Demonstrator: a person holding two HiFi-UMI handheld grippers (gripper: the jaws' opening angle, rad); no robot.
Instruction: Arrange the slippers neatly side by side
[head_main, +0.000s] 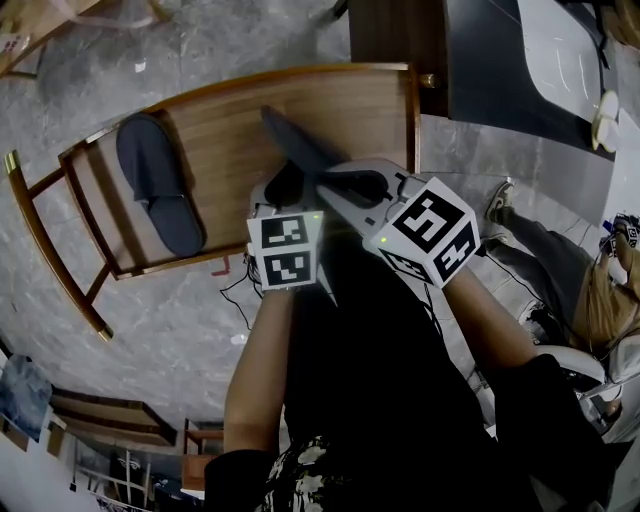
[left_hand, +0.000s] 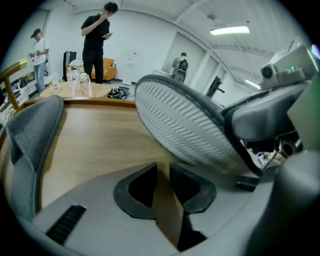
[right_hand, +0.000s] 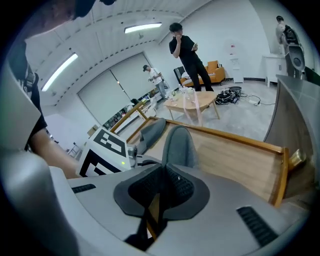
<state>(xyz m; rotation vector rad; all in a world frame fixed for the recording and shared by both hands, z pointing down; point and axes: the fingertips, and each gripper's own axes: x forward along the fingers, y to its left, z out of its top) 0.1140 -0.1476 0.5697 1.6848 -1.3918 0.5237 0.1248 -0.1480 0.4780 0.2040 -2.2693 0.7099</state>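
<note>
Grey marbled floor lies under a low wooden bench with a raised rim and brass-tipped legs, and the bench top carries the task's two slippers. One grey slipper lies flat, sole down, on the left part of the wood, its length running roughly across the boards in the head view. The second slipper is well apart from it, near the middle of the bench, and it is tilted rather than lying flat. The right gripper has its jaws closed on the near end of this second slipper, the dark pads pinching the grey fabric between them, with the rest of the slipper reaching away from the jaws over the wood. In the left gripper view the pale ribbed sole of that slipper fills the upper middle and faces the camera; whether its far end touches the bench I cannot tell. The left gripper sits just beside the right one, on its left, and its jaws stand a little apart with only bare wood showing through the gap, so it grips nothing. Both grippers point down at the bench from the near edge, and the person's bare forearms run back from them toward a black top. Behind the bench, the gripper views show a bright white room with ceiling strip lights, a person in black standing by a small table, and others farther off.
</note>
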